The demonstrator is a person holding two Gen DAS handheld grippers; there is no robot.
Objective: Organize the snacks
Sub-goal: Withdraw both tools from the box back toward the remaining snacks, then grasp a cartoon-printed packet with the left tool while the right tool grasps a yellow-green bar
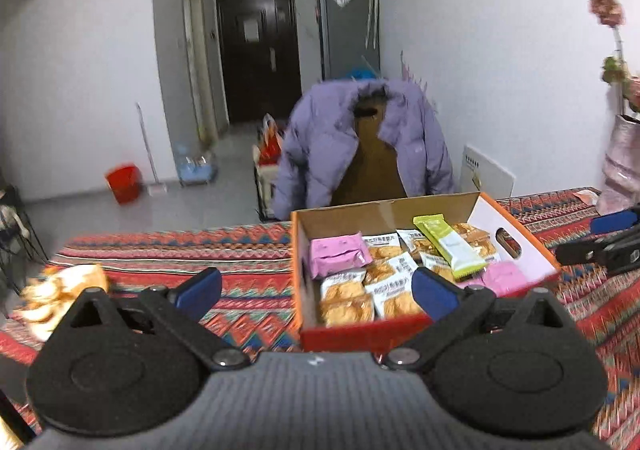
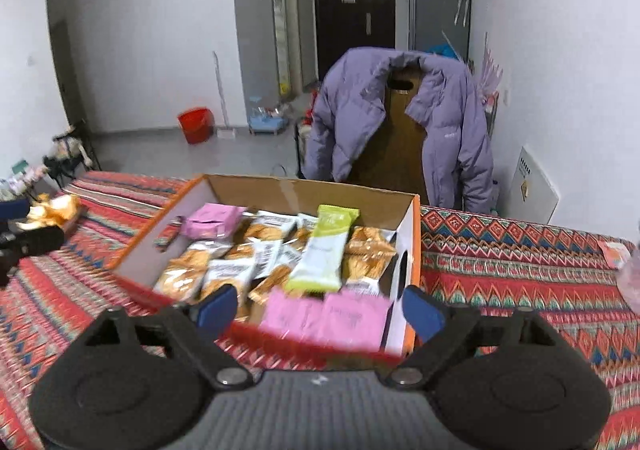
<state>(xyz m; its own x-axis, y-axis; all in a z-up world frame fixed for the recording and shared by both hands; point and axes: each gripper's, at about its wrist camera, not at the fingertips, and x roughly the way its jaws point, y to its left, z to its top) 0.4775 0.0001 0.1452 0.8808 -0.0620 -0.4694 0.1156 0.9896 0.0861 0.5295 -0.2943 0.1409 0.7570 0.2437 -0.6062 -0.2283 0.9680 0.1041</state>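
On patterned woven cloth (image 2: 520, 262), cardboard box (image 2: 304, 185), crinkly foil snack packets (image 2: 224, 274)

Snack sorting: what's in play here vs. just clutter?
In play:
- cardboard box
- green bar on top of the packets
- pink packets
- cracker packets
- loose snacks on the tablecloth

Clutter:
- purple jacket on a chair
- red bucket
- flower vase

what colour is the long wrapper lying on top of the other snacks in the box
Light green fading to white, the long wrapper shows best in the right wrist view.
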